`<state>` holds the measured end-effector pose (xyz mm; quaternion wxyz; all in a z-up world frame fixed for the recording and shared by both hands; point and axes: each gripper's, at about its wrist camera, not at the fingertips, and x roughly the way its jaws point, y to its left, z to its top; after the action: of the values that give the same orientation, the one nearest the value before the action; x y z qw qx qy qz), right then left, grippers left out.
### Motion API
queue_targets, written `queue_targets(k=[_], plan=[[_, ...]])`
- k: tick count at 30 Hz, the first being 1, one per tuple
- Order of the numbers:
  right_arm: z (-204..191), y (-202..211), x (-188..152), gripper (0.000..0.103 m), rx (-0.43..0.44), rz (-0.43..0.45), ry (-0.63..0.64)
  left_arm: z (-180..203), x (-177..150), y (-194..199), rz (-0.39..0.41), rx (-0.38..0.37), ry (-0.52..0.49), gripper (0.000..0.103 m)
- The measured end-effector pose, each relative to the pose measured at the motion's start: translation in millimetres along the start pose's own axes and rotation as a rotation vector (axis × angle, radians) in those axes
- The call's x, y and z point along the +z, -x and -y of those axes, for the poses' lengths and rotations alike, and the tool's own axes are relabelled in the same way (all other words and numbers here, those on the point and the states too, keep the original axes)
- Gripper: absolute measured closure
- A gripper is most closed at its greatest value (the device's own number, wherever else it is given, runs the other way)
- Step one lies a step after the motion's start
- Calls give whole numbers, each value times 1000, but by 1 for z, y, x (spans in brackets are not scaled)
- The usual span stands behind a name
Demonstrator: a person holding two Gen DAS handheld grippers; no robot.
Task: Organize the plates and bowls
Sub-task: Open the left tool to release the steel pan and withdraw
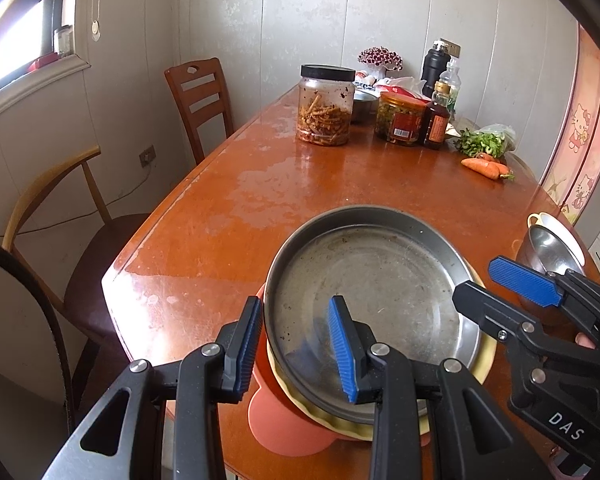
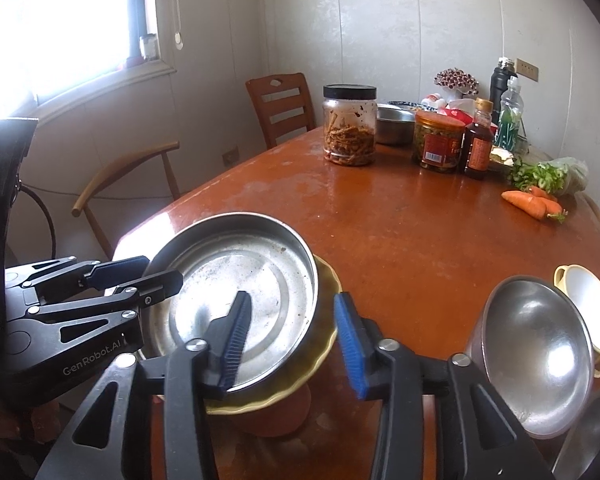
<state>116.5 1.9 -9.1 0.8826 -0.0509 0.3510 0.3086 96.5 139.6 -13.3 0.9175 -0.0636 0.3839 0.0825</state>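
Note:
A shallow steel pan (image 1: 380,280) (image 2: 244,280) sits on a yellow fluted plate (image 1: 488,356) (image 2: 324,344), which rests on an orange plate (image 1: 284,420) (image 2: 276,412) near the table's front edge. My left gripper (image 1: 296,340) (image 2: 164,268) straddles the pan's left rim, one finger outside and one inside, with a gap showing. My right gripper (image 2: 292,340) (image 1: 474,280) stands open astride the right rims of the pan and the yellow plate. To the right, a steel bowl (image 2: 540,360) (image 1: 548,248) leans tilted against a cream two-handled bowl (image 2: 592,308) (image 1: 556,228).
At the far end of the brown table (image 1: 260,200) stand a black-lidded jar (image 1: 326,106), a red-labelled jar (image 1: 400,120), a sauce bottle (image 1: 438,120) and other bottles. Carrots (image 1: 484,168) and greens lie at the right. Two chairs (image 1: 200,96) (image 1: 60,200) stand along the left side.

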Motion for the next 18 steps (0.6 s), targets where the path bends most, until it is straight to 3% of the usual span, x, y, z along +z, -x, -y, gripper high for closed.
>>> queue_targets(k=[6,13,18], plan=[[3,9,-1,54,1,15,-9,5,-1,9,1,10,-1,68],[12,26,-4,47,-7,41,-35,14,0,27,27,3,-10,59],[17,44,-6,45,-17,71,-42,23,3,36,42,5,-15,58]])
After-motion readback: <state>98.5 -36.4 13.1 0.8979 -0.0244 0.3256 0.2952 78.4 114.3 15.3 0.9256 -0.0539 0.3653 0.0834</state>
